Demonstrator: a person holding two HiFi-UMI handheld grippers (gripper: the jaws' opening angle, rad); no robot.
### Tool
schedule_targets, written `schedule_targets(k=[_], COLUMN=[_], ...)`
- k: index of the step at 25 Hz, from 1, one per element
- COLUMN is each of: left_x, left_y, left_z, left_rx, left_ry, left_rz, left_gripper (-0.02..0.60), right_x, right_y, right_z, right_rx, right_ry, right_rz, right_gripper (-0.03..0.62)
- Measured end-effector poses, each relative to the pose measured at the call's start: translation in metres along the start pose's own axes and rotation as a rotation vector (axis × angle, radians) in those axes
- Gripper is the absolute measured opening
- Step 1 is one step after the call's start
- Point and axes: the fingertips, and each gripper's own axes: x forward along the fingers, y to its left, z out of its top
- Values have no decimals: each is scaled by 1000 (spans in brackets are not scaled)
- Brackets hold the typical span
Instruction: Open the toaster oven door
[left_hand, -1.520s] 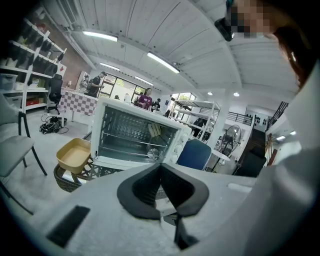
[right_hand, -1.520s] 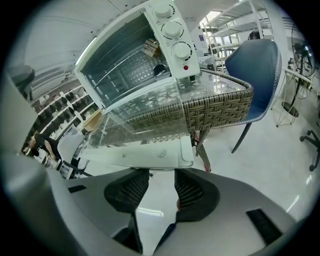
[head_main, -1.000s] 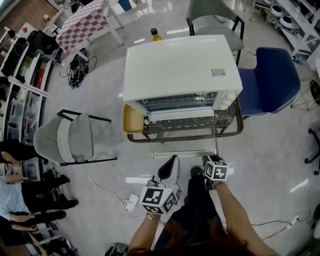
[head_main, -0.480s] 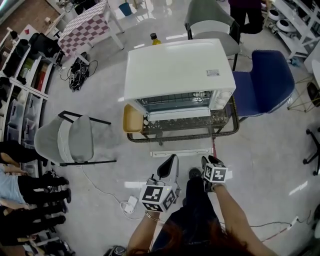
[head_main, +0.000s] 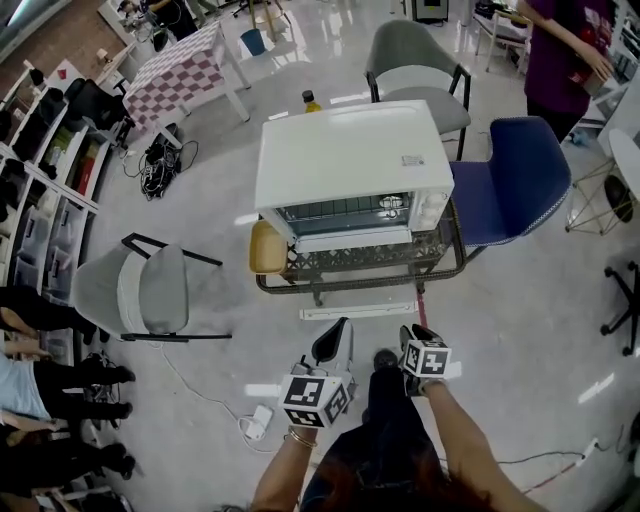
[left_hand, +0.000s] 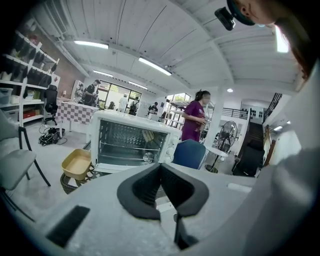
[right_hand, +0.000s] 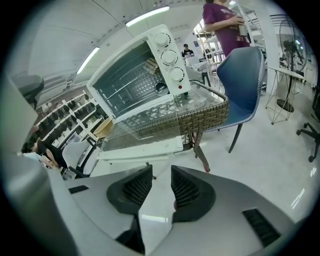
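Step one is getting close: the white boxy toaster oven (head_main: 350, 160) sits shut at the wicker-rimmed glass worktop's (head_main: 445, 262) far edge. Left gripper (head_main: 336, 340) jaws are pressed together; right gripper (head_main: 410, 335) jaws are closing, empty. Next, reach its door (head_main: 345, 215) top.

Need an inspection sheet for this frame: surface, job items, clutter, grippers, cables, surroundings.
Surface: brown wicker table with glass top, carrying the oven.
Job's things: white toaster oven; glass door looks shut.
Clutter: yellow tray on the table at the oven's left; yellow bottle with dark cap on the floor behind.
Grippers: left gripper jaws together, empty; right gripper jaws apart and closing, nothing between them; both short of the oven.
Cables: white power strip with cord on the floor; black cable tangle.
Surroundings: blue chair, grey armchair, grey folding chair, person in purple top.
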Motion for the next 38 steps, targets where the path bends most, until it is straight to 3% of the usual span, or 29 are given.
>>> schedule_targets(k=[22,38], left_x=[-31,-69], left_y=[-19,-24], left_z=[37,60], left_rx=[44,59], left_ry=[-50,-126], left_rz=[16,49], left_gripper=[14,14], right_x=[-71,-142], right_y=[32,60], right_z=[36,76], right_rx=[-26,-48], right_ry=[-143,-347], right_rz=[38,36], right_gripper=[84,51])
